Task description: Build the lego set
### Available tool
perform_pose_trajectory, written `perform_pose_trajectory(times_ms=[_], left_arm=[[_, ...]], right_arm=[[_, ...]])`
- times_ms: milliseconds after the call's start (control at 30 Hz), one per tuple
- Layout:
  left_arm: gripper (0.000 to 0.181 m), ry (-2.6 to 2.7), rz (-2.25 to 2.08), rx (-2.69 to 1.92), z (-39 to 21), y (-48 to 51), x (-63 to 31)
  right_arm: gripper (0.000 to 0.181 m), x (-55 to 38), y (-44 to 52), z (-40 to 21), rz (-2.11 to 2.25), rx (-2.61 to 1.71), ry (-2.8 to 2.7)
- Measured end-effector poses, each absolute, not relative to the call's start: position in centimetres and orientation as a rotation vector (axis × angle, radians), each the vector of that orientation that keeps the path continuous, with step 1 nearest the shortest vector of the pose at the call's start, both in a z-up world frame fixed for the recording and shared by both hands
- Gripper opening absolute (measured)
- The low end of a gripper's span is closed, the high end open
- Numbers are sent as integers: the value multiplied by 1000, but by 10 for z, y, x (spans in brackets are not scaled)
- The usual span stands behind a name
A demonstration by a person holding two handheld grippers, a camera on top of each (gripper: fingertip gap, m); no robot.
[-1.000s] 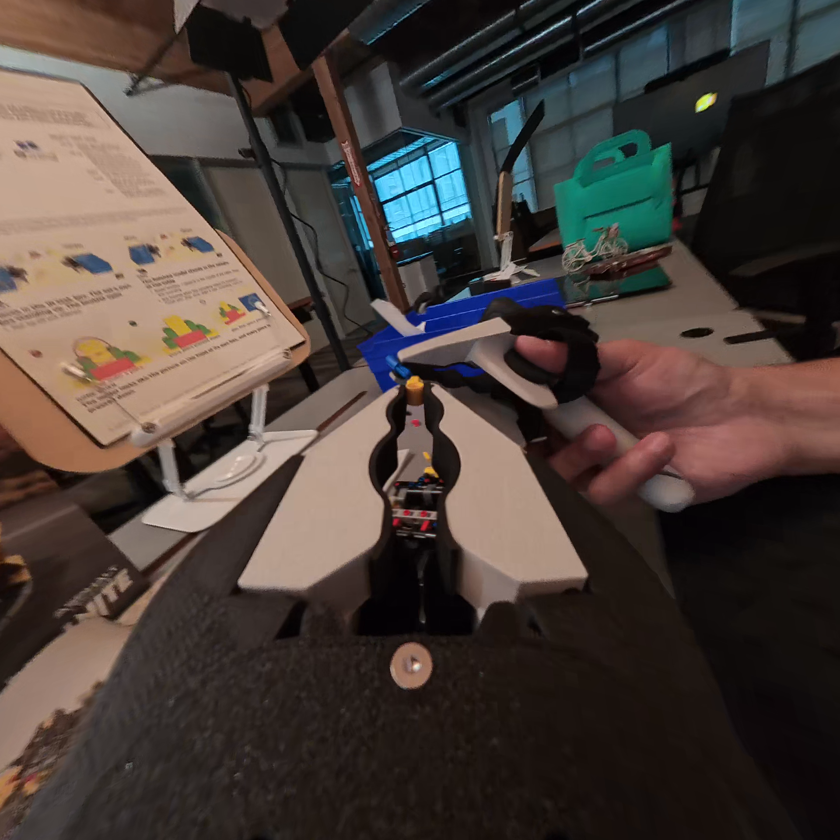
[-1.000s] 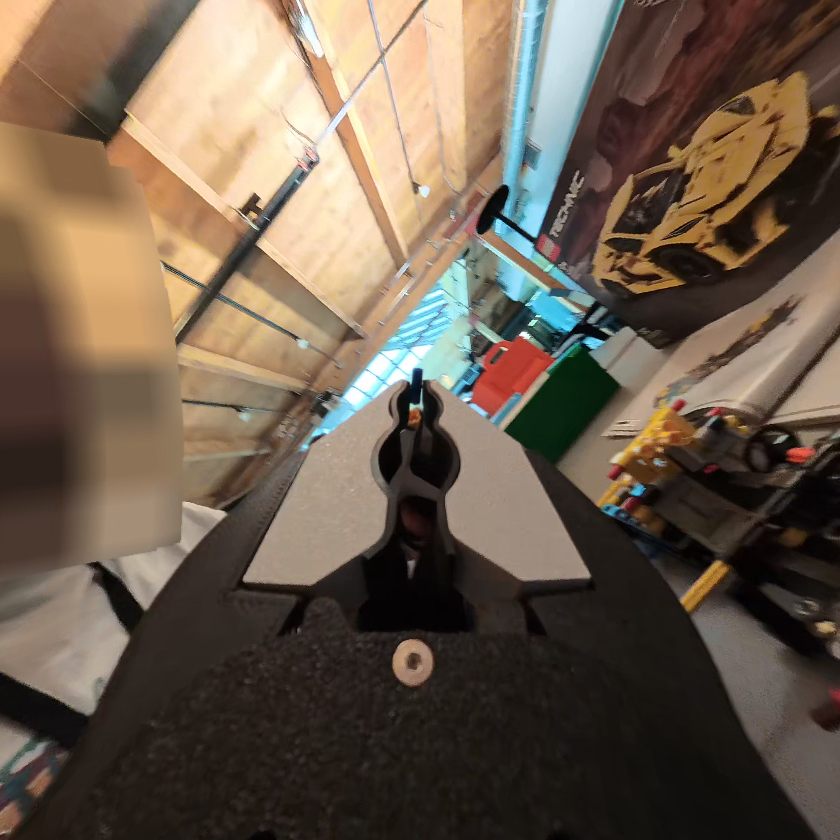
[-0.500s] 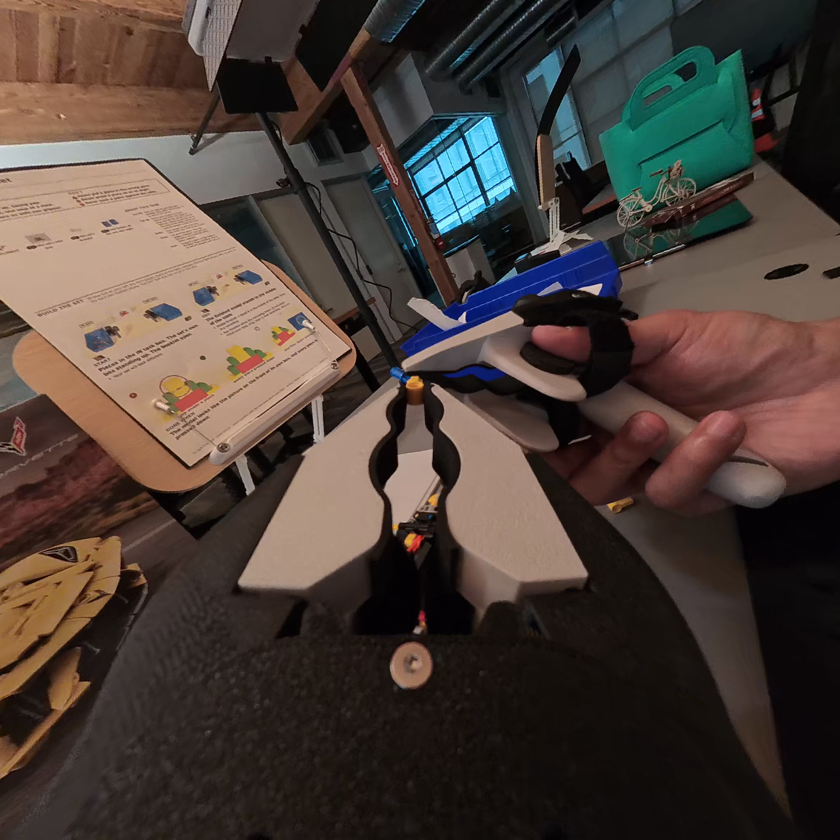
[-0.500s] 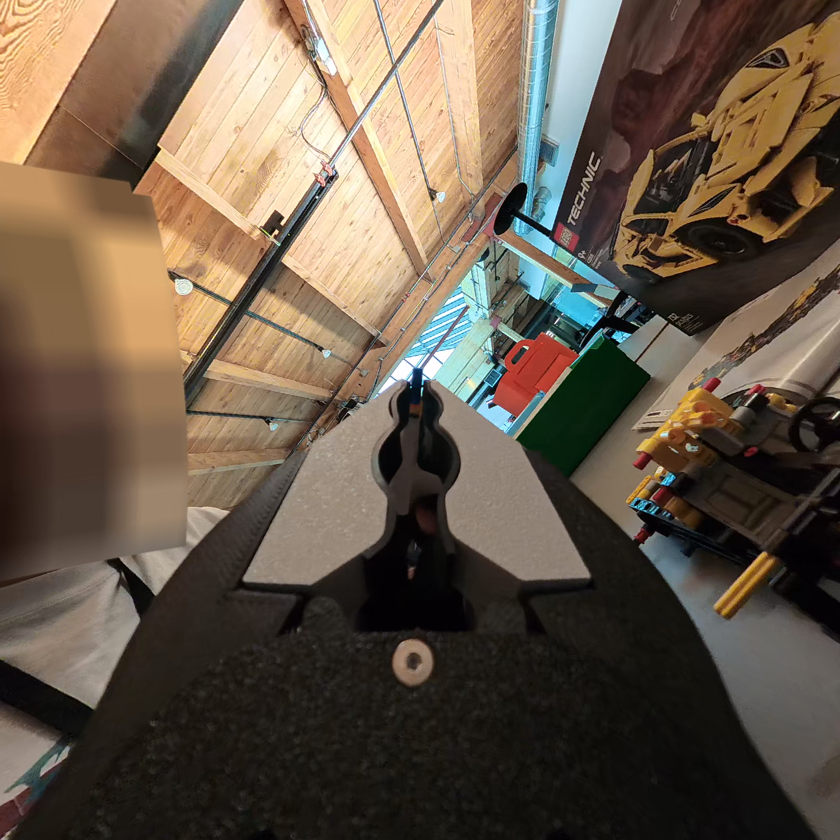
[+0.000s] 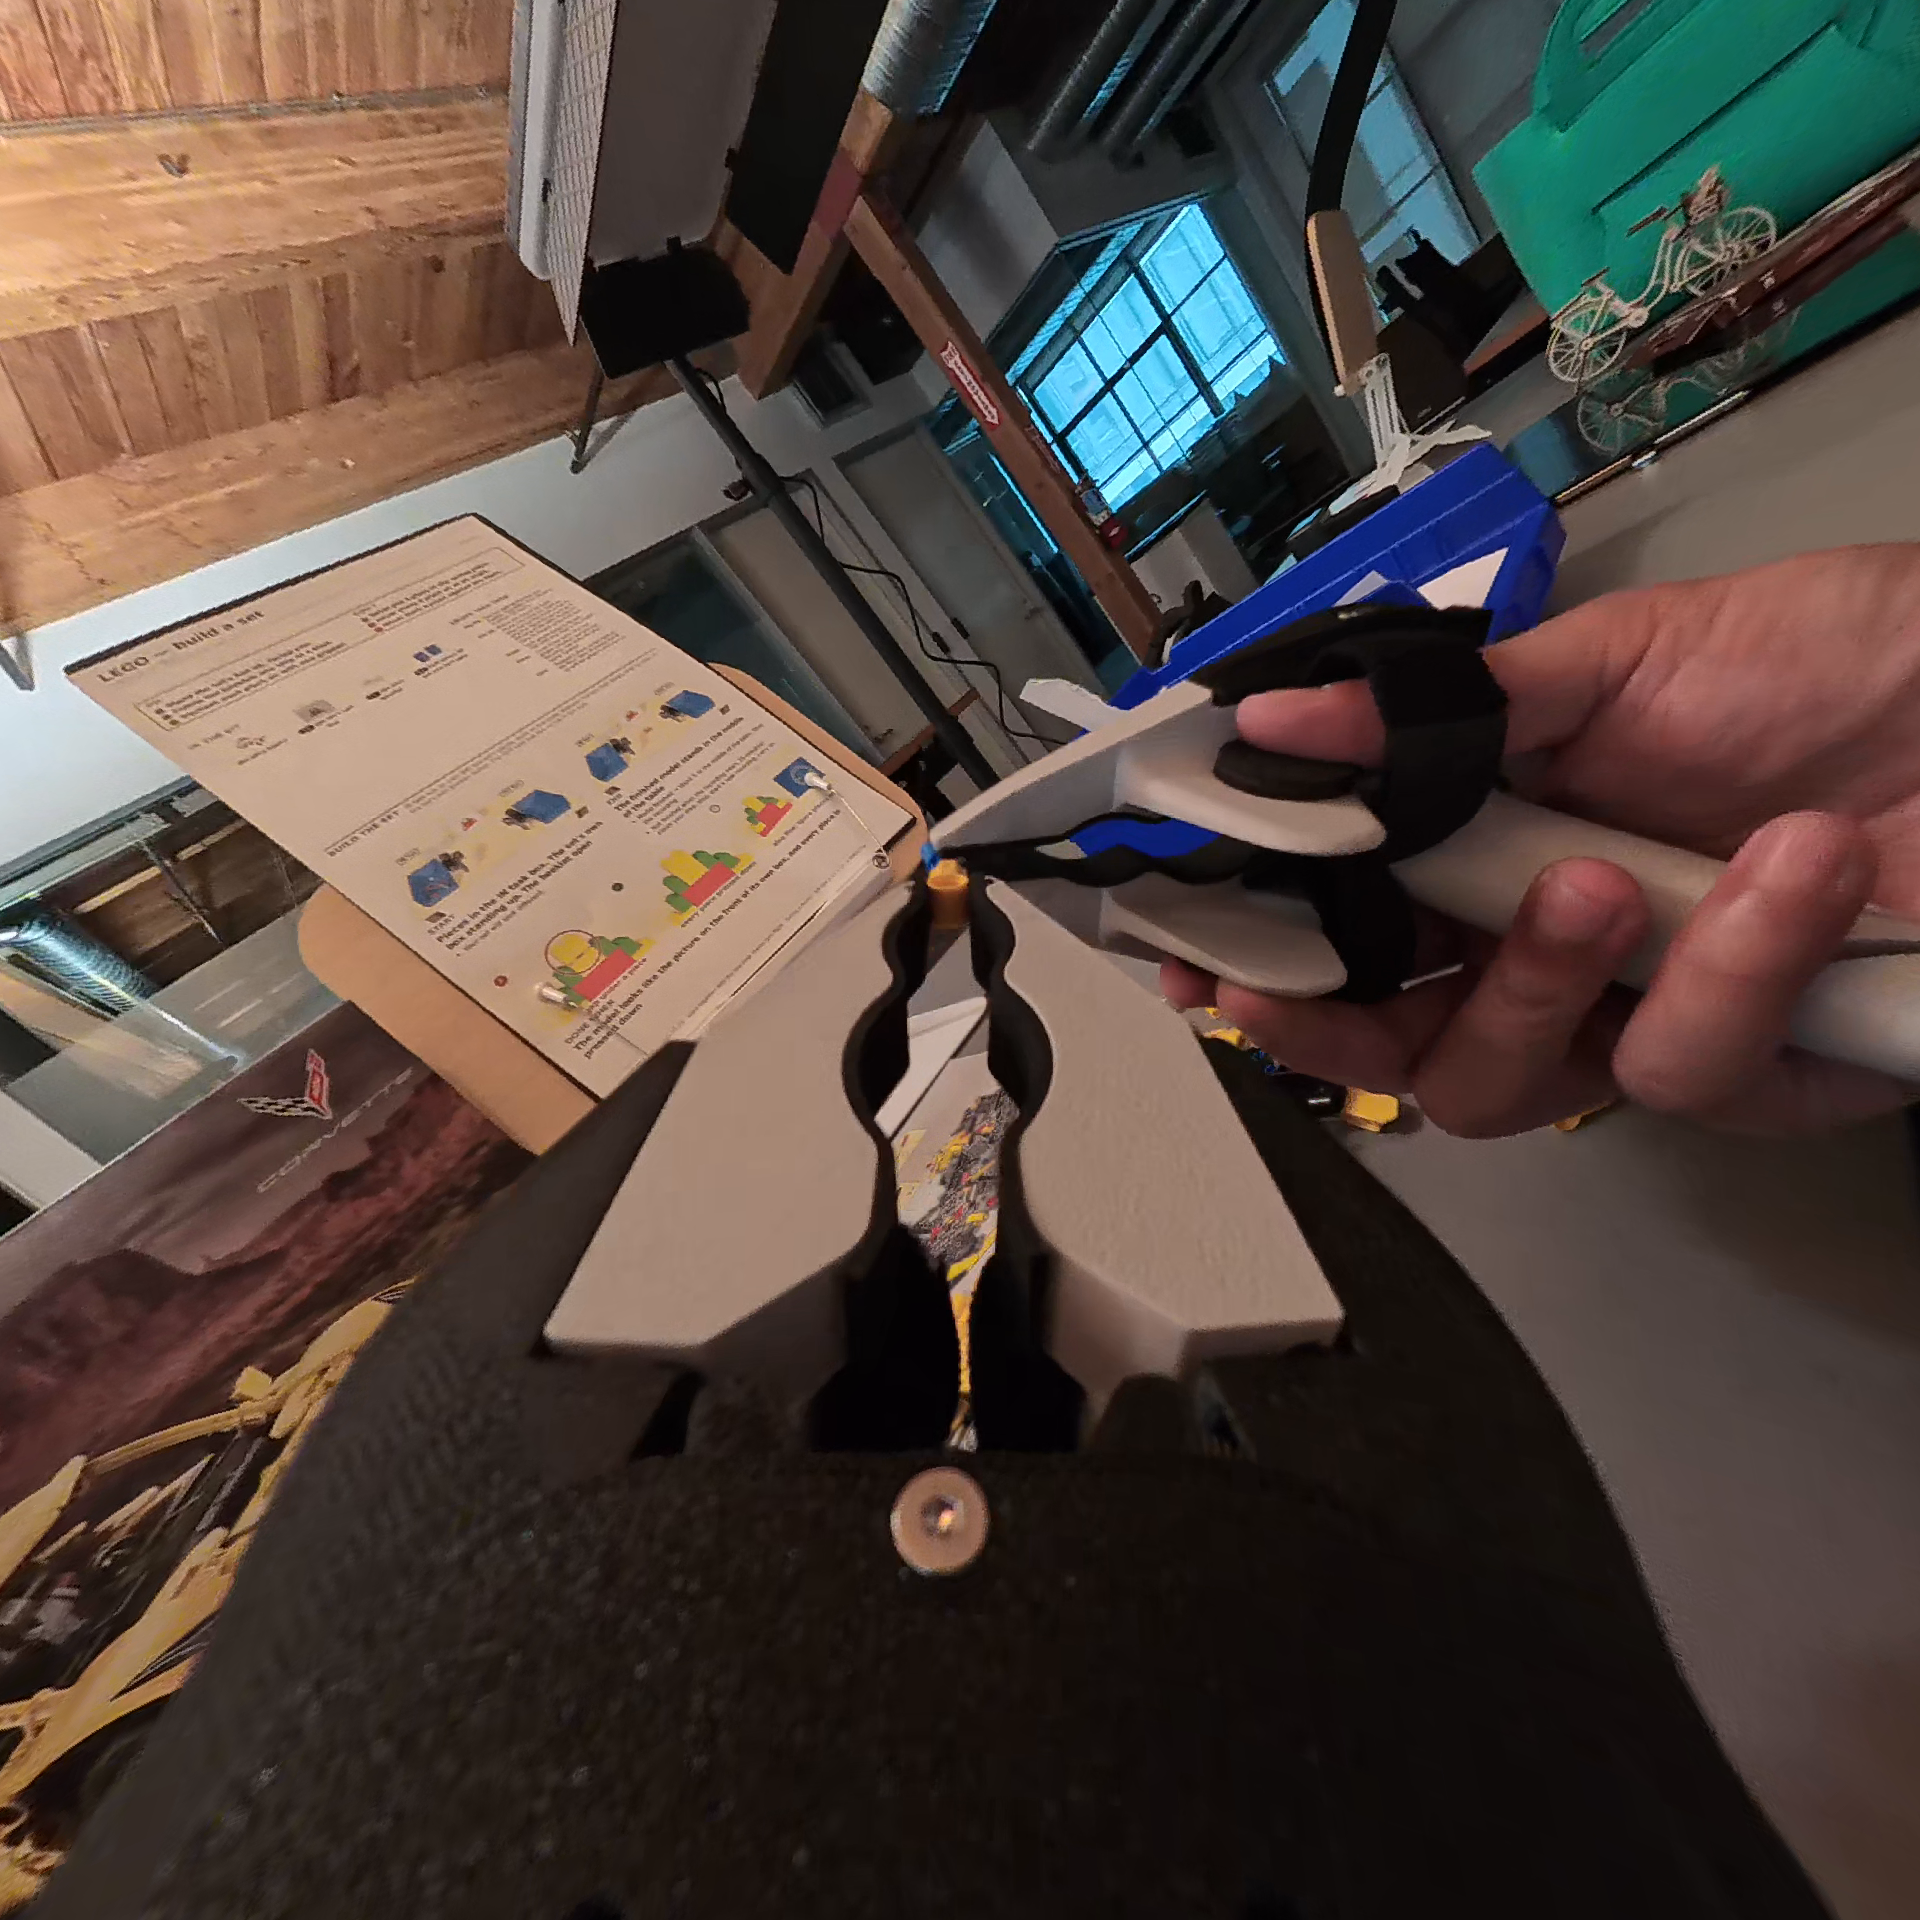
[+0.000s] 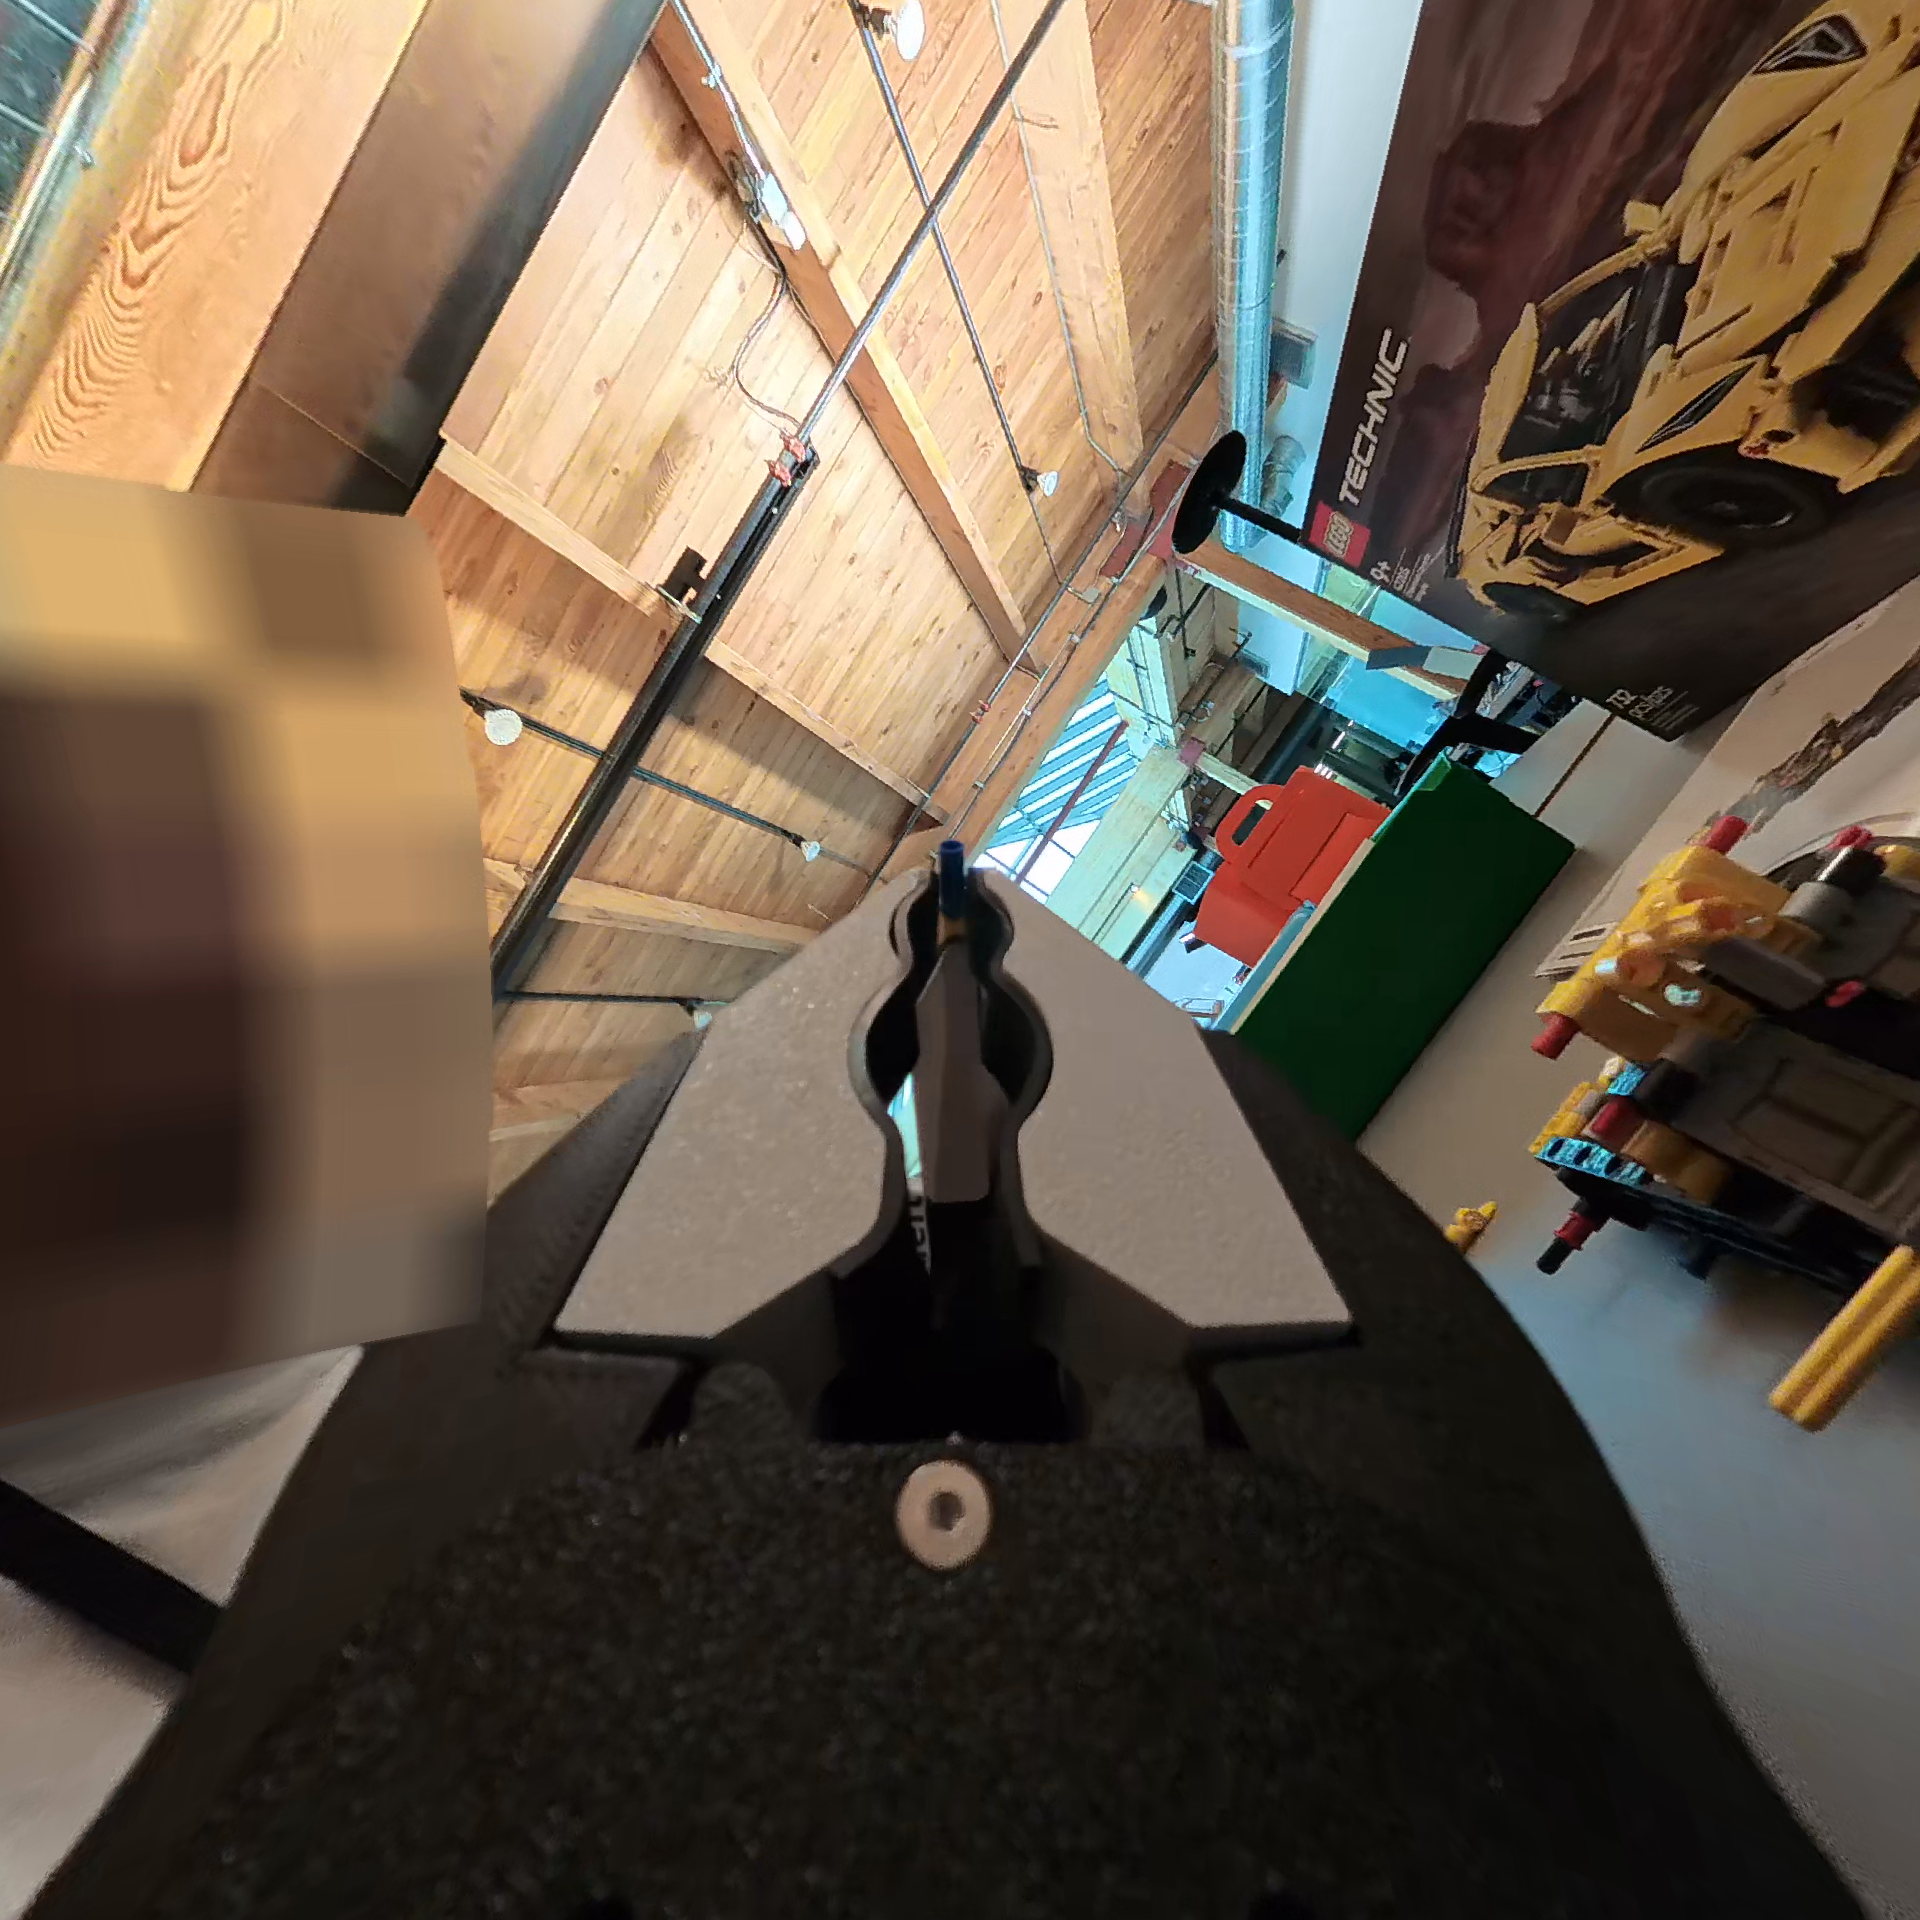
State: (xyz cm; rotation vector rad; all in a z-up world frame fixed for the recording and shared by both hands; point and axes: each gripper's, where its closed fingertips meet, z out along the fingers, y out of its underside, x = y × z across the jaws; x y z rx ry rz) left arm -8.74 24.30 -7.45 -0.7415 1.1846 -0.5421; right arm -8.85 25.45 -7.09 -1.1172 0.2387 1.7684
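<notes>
Since a second ago both views tilted further: instruction sheet slid lower and toward centre in the left view, and the box with the yellow car picture filled more of the right view's upper right.

Left gripper had its jaws nearly closed, pinching a small yellow-orange piece right at the tips. Right gripper came in from the right, held by a hand, jaws narrow on a thin blue pin. Pin tip sat just above and left of the yellow piece, touching or nearly so; couldn't tell whether it was seated.

Right view showed the same blue pin poking out past its own tips, with the left gripper's grey finger seen edge-on behind the jaw gap. Only that view showed the part-built model on the grey table, a loose yellow beam beside it, plus green and red bins farther back.

Only the left view showed the sheet on its stand, the blue bin, a teal bag and loose yellow bits under the hand.
</notes>
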Motion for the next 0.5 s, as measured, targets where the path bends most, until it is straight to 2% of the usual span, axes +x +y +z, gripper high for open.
perform_pose_trajectory(times_ms=[500], left_arm=[[7, 1165, -517, -692, -71, 239, -90]], right_arm=[[2, -92, 250, -68, 1848, -1104, 262]])
